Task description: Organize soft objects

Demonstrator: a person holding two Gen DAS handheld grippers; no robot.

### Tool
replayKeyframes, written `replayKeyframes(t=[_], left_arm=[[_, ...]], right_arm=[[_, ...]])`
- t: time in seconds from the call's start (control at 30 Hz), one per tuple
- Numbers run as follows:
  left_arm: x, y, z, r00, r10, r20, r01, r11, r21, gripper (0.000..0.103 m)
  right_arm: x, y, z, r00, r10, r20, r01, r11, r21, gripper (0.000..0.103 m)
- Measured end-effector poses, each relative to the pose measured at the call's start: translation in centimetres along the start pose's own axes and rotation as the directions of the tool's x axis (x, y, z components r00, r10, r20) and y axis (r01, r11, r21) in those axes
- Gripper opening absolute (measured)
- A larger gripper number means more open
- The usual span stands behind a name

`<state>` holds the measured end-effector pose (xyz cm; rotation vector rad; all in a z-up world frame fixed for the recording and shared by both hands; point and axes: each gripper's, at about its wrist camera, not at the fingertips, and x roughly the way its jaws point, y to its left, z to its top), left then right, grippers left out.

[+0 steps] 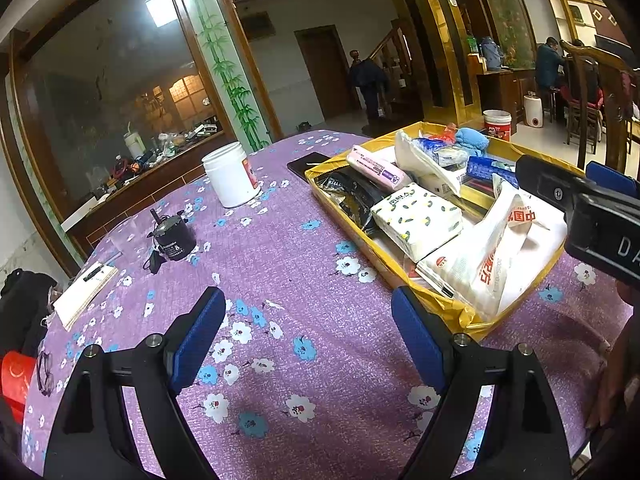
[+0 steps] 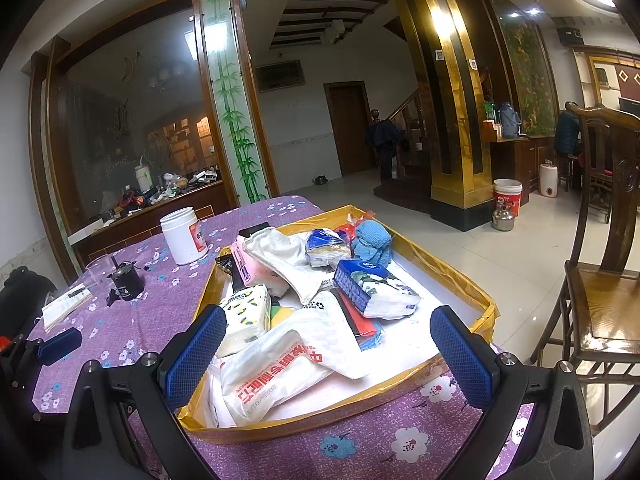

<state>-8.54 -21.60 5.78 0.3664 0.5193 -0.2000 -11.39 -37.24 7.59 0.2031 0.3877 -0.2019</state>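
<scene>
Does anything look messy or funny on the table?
Yes. The soft packs in the yellow tray are heaped crookedly: a white plastic bag lies crumpled across them. Nothing looks spilled or broken.

Table (image 1: 304,264) covered by a purple cloth printed with white and blue blossoms. Resting directly on it: a gold-rimmed shallow tray (image 2: 452,276) at right; a white jar (image 1: 231,178) just beside a dark phone (image 1: 308,162); a small black device (image 1: 173,236); a notepad (image 1: 82,294) near the left edge.
</scene>
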Motion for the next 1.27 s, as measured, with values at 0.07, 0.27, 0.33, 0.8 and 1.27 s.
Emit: replayKeyframes(t=[0.07, 0.27, 0.33, 0.8, 1.27], left_arm=[[0.0, 0.0, 0.0, 1.000, 0.000, 0.001, 0.000, 1.000, 0.000, 0.085], [0.0, 0.0, 0.0, 1.000, 0.001, 0.001, -0.001, 1.000, 0.002, 0.085], [0.0, -0.1, 0.0, 1.000, 0.000, 0.001, 0.000, 1.000, 0.003, 0.085], [0.1, 0.0, -0.1, 1.000, 0.006, -0.002, -0.006, 1.000, 0.005, 0.085], [0.3, 2.9, -0.1, 0.999, -0.017, -0.040, 0.015, 0.998, -0.066, 0.085]], right_arm=[[0.0, 0.0, 0.0, 1.000, -0.001, -0.003, 0.001, 1.000, 0.000, 0.103], [0.1, 0.0, 0.0, 1.000, 0.001, 0.000, -0.001, 1.000, -0.001, 0.103], [0.1, 0.0, 0.0, 1.000, 0.000, 0.001, 0.000, 1.000, 0.001, 0.103], [0.1, 0.0, 0.0, 1.000, 0.000, 0.001, 0.000, 1.000, 0.001, 0.103], [0.1, 0.0, 0.1, 1.000, 0.002, -0.003, -0.002, 1.000, 0.002, 0.103]])
